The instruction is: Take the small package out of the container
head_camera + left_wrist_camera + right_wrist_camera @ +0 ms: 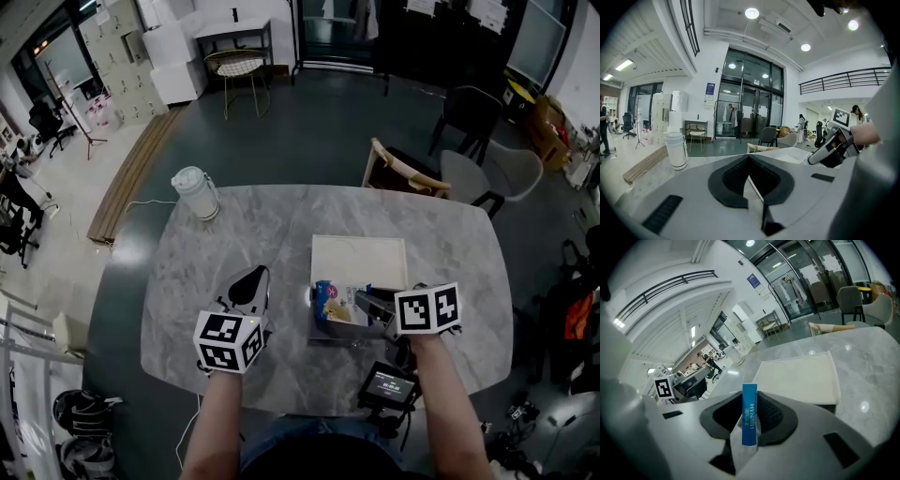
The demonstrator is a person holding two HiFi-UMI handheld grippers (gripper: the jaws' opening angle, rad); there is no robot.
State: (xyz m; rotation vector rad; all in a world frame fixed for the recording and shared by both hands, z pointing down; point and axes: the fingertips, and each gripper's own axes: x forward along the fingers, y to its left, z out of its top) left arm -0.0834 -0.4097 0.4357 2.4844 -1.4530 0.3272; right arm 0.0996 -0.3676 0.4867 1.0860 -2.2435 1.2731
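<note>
The right gripper point(749, 397) is seen clenched on a small blue sachet point(749, 418), which is held upright between its pads, with white print running along it. The left gripper point(749, 164) is seen closed, with nothing between its jaws.

In the head view, the right gripper point(367, 305) is held over the container point(349, 336), where a blue and yellow package point(325, 300) lies. A flat white board point(359, 262) is set just behind the container on a grey marble table point(234, 244). A white jug point(195, 192) is placed at the table's far left. Chairs and glass doors are seen across a dark floor.

Both forearms are extended from the bottom edge. The left gripper point(246, 291) is pointed away across the table, while the right is angled downward and leftward.
</note>
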